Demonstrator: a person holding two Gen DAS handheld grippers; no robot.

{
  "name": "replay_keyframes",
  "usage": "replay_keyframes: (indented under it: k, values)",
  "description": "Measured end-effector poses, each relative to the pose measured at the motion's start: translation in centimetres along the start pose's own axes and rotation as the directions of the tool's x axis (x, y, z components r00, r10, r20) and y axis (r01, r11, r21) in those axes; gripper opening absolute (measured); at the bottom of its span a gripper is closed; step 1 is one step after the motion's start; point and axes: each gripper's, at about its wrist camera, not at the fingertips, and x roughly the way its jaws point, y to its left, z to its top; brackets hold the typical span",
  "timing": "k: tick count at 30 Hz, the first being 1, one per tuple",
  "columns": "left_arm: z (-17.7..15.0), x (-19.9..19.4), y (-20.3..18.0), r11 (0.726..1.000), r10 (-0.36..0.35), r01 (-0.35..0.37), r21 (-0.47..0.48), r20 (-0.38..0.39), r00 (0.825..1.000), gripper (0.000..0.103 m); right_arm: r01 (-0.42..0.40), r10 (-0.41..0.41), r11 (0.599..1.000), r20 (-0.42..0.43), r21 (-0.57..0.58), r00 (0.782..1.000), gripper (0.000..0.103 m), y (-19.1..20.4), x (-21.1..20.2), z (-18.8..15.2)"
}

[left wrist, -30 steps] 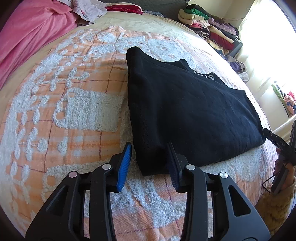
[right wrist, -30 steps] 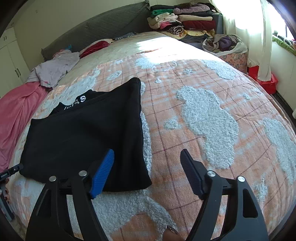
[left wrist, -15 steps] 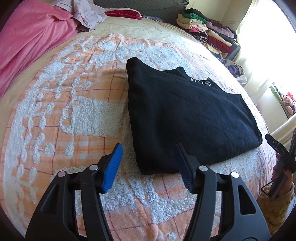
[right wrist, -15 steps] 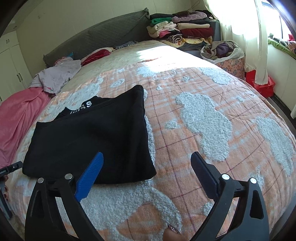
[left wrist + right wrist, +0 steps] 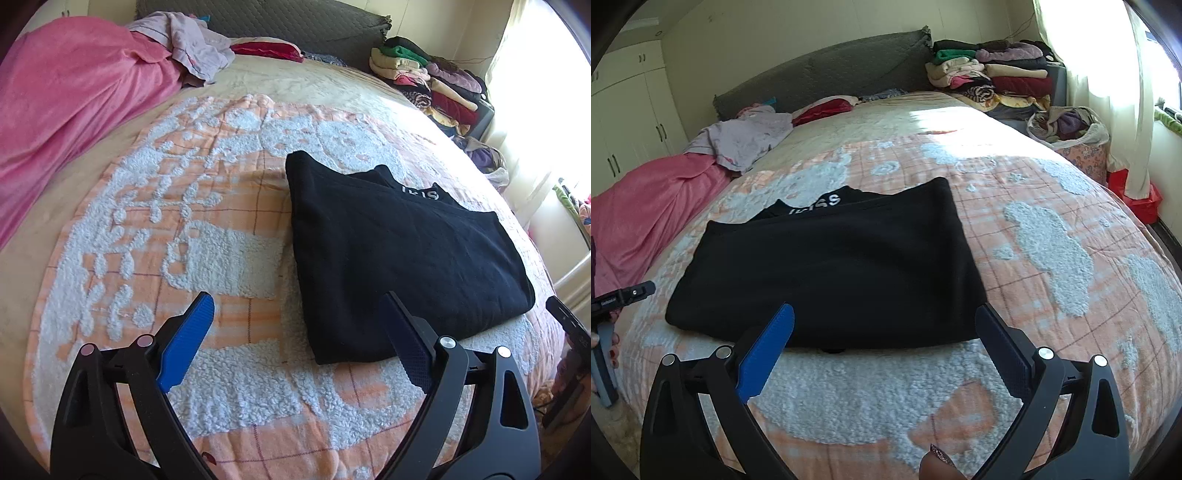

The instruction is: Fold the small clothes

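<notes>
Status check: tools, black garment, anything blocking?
Left tool opening, nothing between its fingers. Right tool wide open, empty. Black garment folded flat on the orange blanket, both tools clear of it. Nothing in the way.

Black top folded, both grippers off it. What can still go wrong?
The black top lies near the bed's front edge; a nudge could slide it off. The left gripper, jaws opening, has one finger over the hem and could snag it. The right gripper is open, clear.
</notes>
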Motion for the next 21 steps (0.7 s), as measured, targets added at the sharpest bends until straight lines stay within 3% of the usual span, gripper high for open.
replay_keyframes:
  k: [12, 21]
  values:
    - [0.6, -1.0, 0.2, 0.995, 0.092, -0.093, 0.018, 0.06, 0.994, 0.093, -0.116, 0.118, 0.988, 0.015, -0.102, 0.993, 0.098, 6.6, -0.2, 1.6]
    - [1.2, -0.8, 0.9, 0.99, 0.141, -0.142, 0.006, 0.067, 0.988, 0.093, -0.182, 0.188, 0.969, 0.024, -0.165, 0.982, 0.098, 10.8, 0.0, 3.7]
